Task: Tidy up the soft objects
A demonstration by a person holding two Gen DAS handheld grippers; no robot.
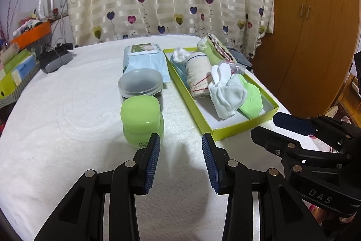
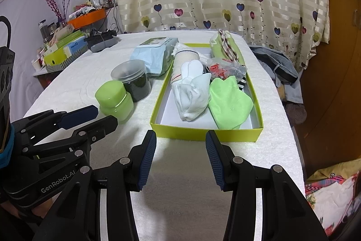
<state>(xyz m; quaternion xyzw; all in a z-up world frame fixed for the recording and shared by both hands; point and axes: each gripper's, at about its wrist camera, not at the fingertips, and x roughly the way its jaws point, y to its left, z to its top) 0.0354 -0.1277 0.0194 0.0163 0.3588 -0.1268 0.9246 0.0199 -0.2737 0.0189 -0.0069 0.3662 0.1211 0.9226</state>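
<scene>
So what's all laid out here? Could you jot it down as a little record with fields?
surface: table under a white towel
box: yellow-green box, open, no lid on it
in box: white socks, green sock, rolled beige sock
beside box: green jar, dark jar, pack of wipes
left gripper: open, empty
right gripper: open, empty

A white-covered desk [image 2: 74,83] carries a green box [image 2: 203,133] at 12 o'clock, a green jar [image 2: 114,99], a dark jar [image 2: 135,80] and wipes [image 2: 151,58] at 10.
</scene>
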